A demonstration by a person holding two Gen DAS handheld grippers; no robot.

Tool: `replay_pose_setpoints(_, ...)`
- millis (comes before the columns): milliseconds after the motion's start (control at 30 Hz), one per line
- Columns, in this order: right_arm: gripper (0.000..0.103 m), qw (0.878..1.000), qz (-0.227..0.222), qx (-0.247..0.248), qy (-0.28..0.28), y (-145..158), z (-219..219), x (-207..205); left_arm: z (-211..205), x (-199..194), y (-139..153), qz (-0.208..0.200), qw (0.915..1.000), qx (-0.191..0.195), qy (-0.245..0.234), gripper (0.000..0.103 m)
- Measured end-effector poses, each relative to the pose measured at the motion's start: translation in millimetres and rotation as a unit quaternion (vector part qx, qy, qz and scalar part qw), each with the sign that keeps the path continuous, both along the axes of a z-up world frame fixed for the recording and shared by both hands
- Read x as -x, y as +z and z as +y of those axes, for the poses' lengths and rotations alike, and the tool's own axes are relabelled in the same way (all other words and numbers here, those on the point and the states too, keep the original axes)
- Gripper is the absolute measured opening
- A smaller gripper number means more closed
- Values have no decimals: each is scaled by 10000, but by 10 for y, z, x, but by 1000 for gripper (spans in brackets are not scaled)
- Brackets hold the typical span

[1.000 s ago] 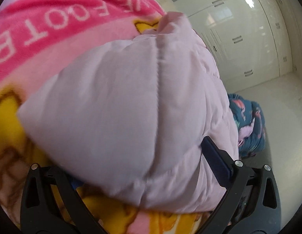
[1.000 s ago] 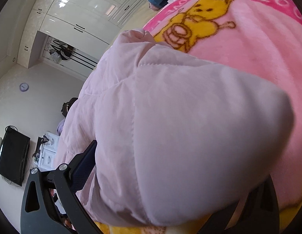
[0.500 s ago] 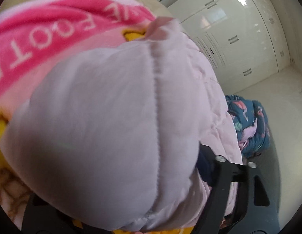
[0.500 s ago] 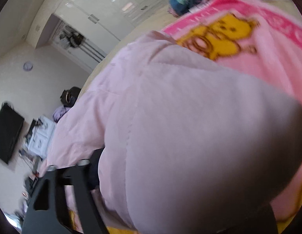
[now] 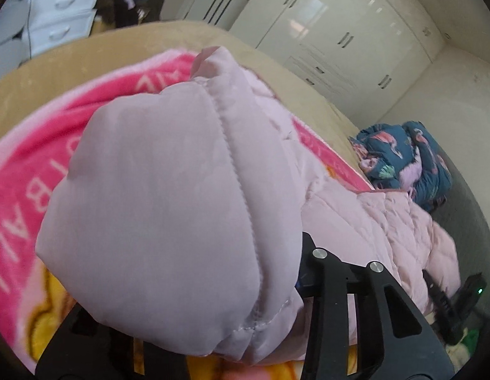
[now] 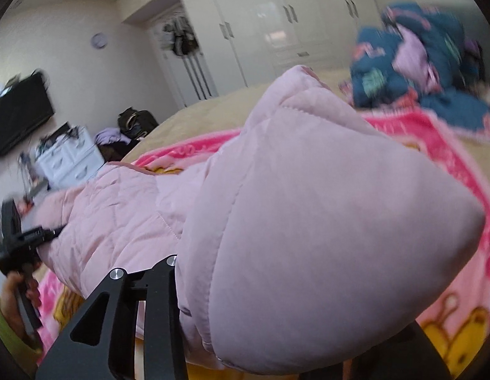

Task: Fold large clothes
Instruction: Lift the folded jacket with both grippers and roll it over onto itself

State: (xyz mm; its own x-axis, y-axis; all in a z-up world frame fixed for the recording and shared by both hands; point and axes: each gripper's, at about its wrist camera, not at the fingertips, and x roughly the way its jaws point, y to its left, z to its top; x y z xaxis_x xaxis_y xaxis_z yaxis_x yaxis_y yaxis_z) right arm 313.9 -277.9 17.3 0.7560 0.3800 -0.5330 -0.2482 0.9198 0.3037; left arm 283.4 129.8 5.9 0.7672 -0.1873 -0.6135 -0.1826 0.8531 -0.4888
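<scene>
Across the pink blanket, white capitals run along the darker border; in the left wrist view "BAL" can be read at the left edge, the rest hidden by cloth or too blurred. Yellow cartoon figures show on the blanket's lower part. It lies on a tan bed. A blue patterned bundle sits on the bed's far side, near glossy white wardrobes. White drawers, a dark bag, a wall television and a round clock stand beyond.

The pale pink padded jacket fills both views and blocks most of each gripper. A puffy fold of it bulges between the jaws of the left gripper, which are closing on it; only one finger shows clearly, pressed against the cloth. Another fold sits likewise between the closing jaws of the right gripper, one finger touching the fabric. The jacket stretches between the two, over the blanket.
</scene>
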Motion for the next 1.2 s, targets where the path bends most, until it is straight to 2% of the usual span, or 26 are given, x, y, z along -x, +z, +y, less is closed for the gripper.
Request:
replay_pose_setpoints(200, 34, 9985, -358, 272, 306, 241, 110, 475, -10, 397, 121, -192, 9995, -190, -133, 31)
replay_pose_setpoints(600, 34, 9970, -490, 460, 385, 289, 125, 1298, -103, 1016, 193, -260, 9980, -487, -298, 31)
replay_pose_setpoints(933, 34, 9981, -274, 443, 331, 159, 53, 1745, -146, 1465, 127, -196, 9972, -617, -385, 31)
replay_pose_setpoints(1200, 34, 9998, 101, 175, 15, -131, -78, 1828, -201, 1516, -2, 0, 9960, -807, -383, 33)
